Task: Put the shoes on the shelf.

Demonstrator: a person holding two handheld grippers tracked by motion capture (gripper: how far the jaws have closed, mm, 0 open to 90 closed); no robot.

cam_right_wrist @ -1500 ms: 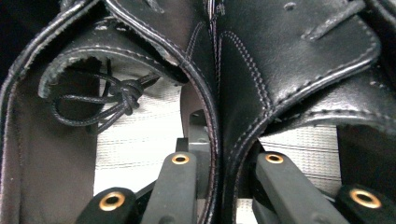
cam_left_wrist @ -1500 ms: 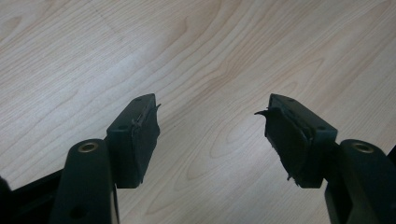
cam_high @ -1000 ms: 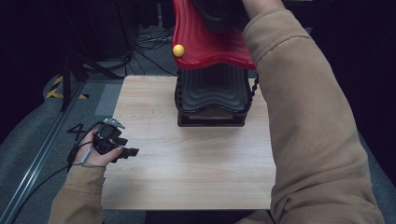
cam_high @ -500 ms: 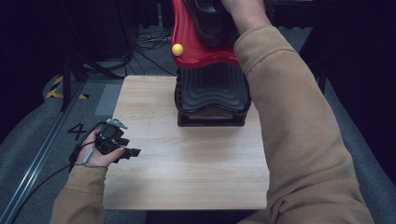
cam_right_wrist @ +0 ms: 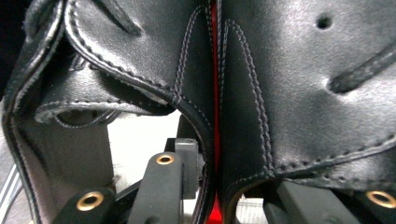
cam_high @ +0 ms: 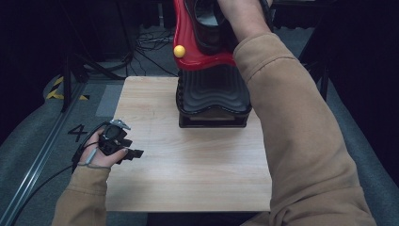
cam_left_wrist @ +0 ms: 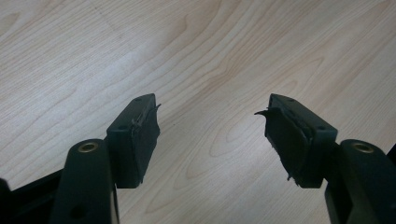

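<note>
Red tray at top centre, above the black stack, holds black shoes — right claw astride the shoes' adjoining walls, jaws just opening; left claw open over the table.

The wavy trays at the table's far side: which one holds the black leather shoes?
The red wavy plastic tray, the uppermost one, above the black wavy trays that stand on the wooden table.

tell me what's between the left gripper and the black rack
Only bare wooden table lies between the left gripper and the black rack, seen in the high view.
</note>
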